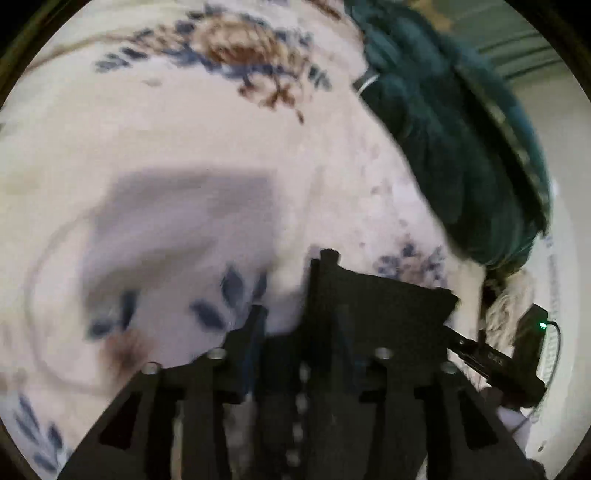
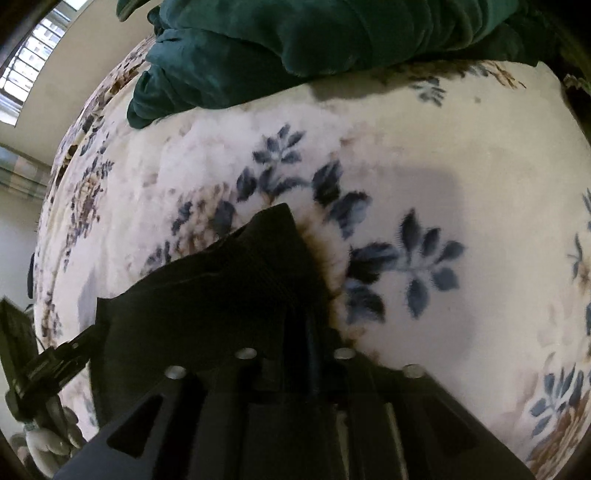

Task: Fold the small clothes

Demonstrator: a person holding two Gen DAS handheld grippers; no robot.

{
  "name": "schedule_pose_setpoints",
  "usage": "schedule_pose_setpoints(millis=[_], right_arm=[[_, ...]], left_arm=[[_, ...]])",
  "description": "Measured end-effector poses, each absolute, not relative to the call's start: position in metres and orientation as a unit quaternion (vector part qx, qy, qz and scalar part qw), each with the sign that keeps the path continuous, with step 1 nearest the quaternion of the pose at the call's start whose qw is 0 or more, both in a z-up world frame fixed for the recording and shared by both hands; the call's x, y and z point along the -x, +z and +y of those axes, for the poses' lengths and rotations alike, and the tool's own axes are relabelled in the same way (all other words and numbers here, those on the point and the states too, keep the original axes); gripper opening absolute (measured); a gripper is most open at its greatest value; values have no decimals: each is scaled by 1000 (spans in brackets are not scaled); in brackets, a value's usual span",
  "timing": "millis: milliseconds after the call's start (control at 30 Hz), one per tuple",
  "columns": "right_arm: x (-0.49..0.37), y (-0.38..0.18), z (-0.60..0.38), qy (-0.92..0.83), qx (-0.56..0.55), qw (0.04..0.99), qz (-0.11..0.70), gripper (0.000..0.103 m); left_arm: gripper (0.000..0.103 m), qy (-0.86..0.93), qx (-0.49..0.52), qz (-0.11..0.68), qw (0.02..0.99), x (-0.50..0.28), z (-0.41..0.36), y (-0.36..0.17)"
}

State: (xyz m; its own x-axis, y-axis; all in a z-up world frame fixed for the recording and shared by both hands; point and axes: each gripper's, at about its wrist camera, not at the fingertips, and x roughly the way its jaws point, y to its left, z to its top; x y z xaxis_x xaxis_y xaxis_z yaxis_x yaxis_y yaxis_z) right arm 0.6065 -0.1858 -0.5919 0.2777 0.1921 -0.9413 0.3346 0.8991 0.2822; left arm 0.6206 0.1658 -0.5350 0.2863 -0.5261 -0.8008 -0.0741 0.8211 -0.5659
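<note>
The black cloth point(image 2: 221, 288) stretches between both grippers over the flowery bed blanket point(image 2: 461, 155). The right gripper point(image 2: 314, 317) and left gripper point(image 1: 291, 295) each have jaws narrow, pinching one end.

A bedroom in a home. The working surface is a bed covered by a plush cream blanket point(image 2: 461, 155) printed with blue leaves and brown flowers, filling most of both wrist views. A rumpled dark teal quilt point(image 2: 295, 33) lies heaped along the bed's far side, at 12 o'clock in the right wrist view and toward 2 o'clock in the left. Plain pale walls point(image 2: 85, 74) enclose the room, and a barred window point(image 2: 26, 62) admits daylight at 10 o'clock in the right wrist view. Furnishings are soft and domestic throughout.
</note>
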Motion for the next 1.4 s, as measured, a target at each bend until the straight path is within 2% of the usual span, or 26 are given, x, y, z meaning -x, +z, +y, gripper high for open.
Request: schedule_pose_setpoints(millis=[33, 133, 200, 267, 333, 400, 500, 600, 667, 700, 733, 767, 900, 967, 1033, 1067, 1100, 1267, 1400], right_arm=[[-602, -583, -187, -45, -212, 774, 595, 38], [-584, -565, -181, -7, -212, 780, 589, 42], [-575, -570, -167, 32, -202, 770, 605, 54], [-569, -580, -153, 45, -148, 765, 625, 54], [-561, -586, -154, 12, -98, 765, 636, 55], [-556, -588, -167, 12, -137, 758, 638, 55], [-549, -574, -172, 11, -133, 770, 625, 55], [-541, -567, -166, 71, -173, 757, 627, 56], [-531, -577, -155, 94, -156, 744, 643, 56], [-526, -584, -154, 93, -146, 739, 651, 56], [-521, -591, -156, 88, -141, 736, 656, 59], [-517, -596, -161, 83, -148, 732, 660, 65], [-514, -593, -179, 102, -205, 713, 663, 68], [-514, -582, -189, 114, -230, 711, 654, 68], [-520, -573, -200, 119, -248, 711, 647, 78], [-522, -570, -206, 126, -258, 710, 643, 89], [-532, -567, -211, 131, -263, 708, 642, 96], [-581, -593, -219, 150, -248, 698, 655, 96], [-629, -627, -204, 158, -238, 693, 661, 96]], left_arm=[[50, -149, 256, 571, 766, -611, 167, -528], [53, -154, 219, 566, 779, -585, 154, -519], [53, -128, 144, 583, 789, -577, 137, -527], [57, -98, 103, 592, 793, -571, 140, -538], [63, -82, 128, 594, 790, -568, 157, -543], [63, -68, 166, 592, 786, -564, 169, -538], [61, -77, 185, 575, 793, -549, 164, -512], [61, -93, 144, 572, 802, -530, 141, -502], [61, -69, 101, 592, 796, -523, 138, -522], [65, -53, 113, 606, 786, -519, 149, -538], [66, -53, 165, 610, 774, -513, 166, -552], [66, -51, 196, 607, 768, -511, 176, -554], [64, -52, 240, 564, 789, -492, 189, -511], [68, -63, 267, 539, 796, -469, 185, -486], [78, -60, 304, 523, 794, -435, 180, -473], [79, -52, 329, 517, 788, -417, 178, -472], [79, -39, 354, 513, 781, -400, 177, -473], [79, 21, 487, 497, 717, -338, 154, -519], [79, 58, 532, 489, 689, -321, 139, -553]])
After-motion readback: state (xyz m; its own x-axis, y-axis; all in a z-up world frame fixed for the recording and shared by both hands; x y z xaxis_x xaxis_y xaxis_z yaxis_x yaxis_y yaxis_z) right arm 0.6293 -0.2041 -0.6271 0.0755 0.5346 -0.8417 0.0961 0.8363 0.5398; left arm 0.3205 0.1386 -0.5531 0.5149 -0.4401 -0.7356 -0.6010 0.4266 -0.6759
